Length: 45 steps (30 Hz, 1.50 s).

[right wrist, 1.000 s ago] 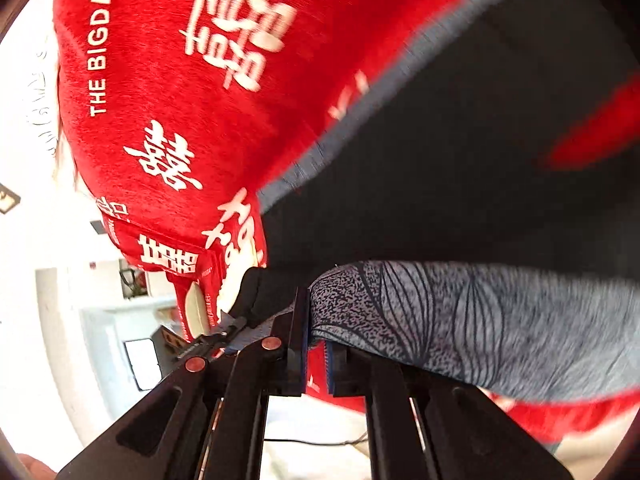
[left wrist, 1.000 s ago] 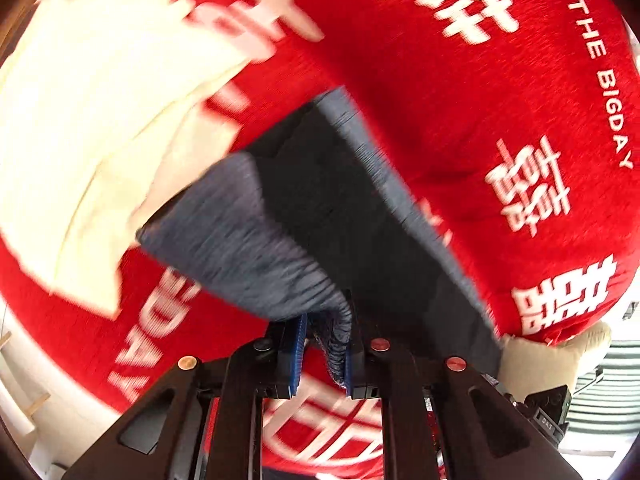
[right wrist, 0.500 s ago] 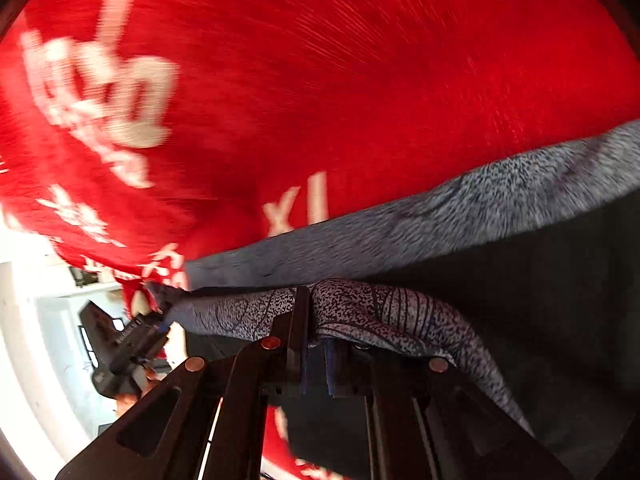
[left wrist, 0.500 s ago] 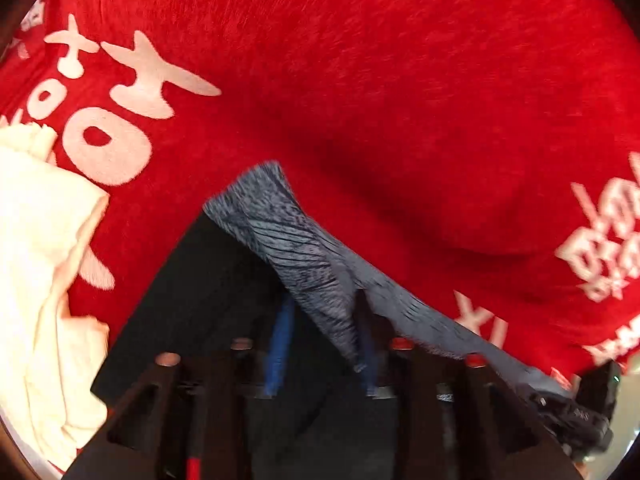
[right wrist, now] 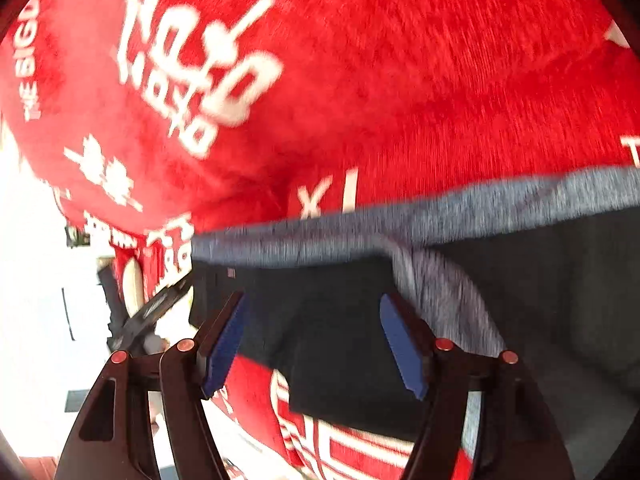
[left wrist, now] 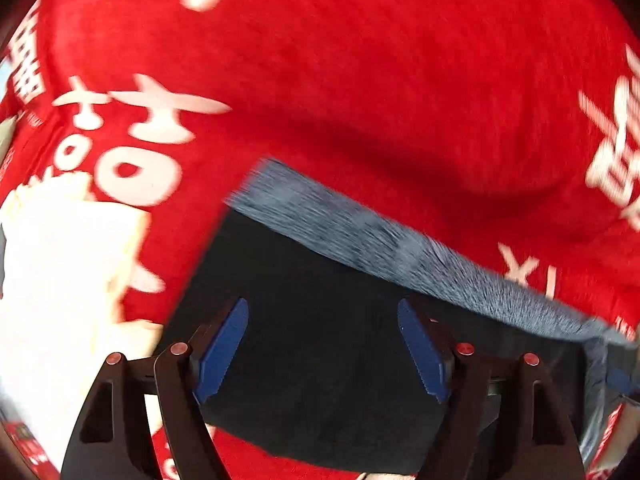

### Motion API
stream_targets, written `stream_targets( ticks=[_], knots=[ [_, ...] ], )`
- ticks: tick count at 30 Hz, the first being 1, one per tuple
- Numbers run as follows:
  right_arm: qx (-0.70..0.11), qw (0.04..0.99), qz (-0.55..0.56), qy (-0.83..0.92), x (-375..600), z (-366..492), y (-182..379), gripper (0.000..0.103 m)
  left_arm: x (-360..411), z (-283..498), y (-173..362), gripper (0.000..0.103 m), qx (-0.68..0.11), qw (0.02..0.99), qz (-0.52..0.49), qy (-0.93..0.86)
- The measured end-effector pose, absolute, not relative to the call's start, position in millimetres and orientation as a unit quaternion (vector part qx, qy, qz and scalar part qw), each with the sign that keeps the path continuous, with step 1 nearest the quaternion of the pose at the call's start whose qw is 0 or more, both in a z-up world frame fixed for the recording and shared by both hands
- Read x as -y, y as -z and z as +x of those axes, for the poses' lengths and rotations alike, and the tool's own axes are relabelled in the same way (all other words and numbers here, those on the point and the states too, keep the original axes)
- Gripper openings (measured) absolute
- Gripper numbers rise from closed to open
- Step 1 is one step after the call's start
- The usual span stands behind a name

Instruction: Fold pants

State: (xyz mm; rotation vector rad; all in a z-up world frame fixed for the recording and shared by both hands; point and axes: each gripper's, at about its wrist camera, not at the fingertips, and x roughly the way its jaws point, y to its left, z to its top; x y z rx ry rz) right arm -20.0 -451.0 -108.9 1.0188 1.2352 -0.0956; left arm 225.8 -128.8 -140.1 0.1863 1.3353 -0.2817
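Left gripper point(left wrist: 322, 350) spread wide, blue pads point(left wrist: 222, 350) well apart, nothing between them, hovering over the dark pants point(left wrist: 320, 320). The pants lie flat on the red blanket point(left wrist: 360, 60), dark panel right under the jaws, a grey patterned band point(left wrist: 400, 240) running from 11 o'clock down toward 3 o'clock along the far edge. A cream cloth point(left wrist: 60, 280) sits at 9 o'clock, beside the pants.

Right gripper point(right wrist: 316, 340) just as wide, holding nothing, pads point(right wrist: 402, 346) apart above the pants point(right wrist: 340, 320). A grey fold rises at 2 o'clock beside the right pad. Grey band point(right wrist: 440, 216) crosses from 9 to 3 o'clock. Beyond it, the blanket point(right wrist: 400, 60) with white lettering fills everything to 12 o'clock.
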Motion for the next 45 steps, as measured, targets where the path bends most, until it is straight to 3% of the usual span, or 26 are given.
stream_targets(
  ticks=[4, 5, 7, 10, 13, 22, 34, 45],
  knots=[
    [-0.611, 0.679, 0.401, 0.066, 437, -40, 134, 0.072, 167, 223, 169, 0.085, -0.589, 0.785, 0.165, 0.096],
    [-0.625, 0.677, 0.38, 0.084, 439, -45, 142, 0.061, 175, 223, 176, 0.086, -0.583, 0.785, 0.191, 0.085],
    [-0.617, 0.678, 0.388, 0.09, 449, -53, 148, 0.053, 183, 222, 177, 0.086, -0.576, 0.787, 0.209, 0.078],
    [-0.585, 0.686, 0.421, 0.098, 466, -63, 133, 0.056, 179, 218, 162, 0.086, -0.597, 0.775, 0.185, 0.098],
    [-0.567, 0.708, 0.407, 0.107, 471, -76, 108, 0.073, 174, 200, 142, 0.086, -0.601, 0.771, 0.18, 0.11],
    [-0.571, 0.703, 0.392, 0.162, 446, -157, 84, 0.073, 207, 76, 114, 0.086, -0.613, 0.727, 0.215, 0.222],
    [-0.539, 0.658, 0.435, 0.297, 390, -343, 65, 0.073, 262, -80, 110, 0.086, -0.619, 0.66, 0.222, 0.364],
    [-0.504, 0.646, 0.456, 0.347, 386, -421, 91, 0.073, 287, -115, 128, 0.086, -0.644, 0.609, 0.205, 0.417]
  ],
)
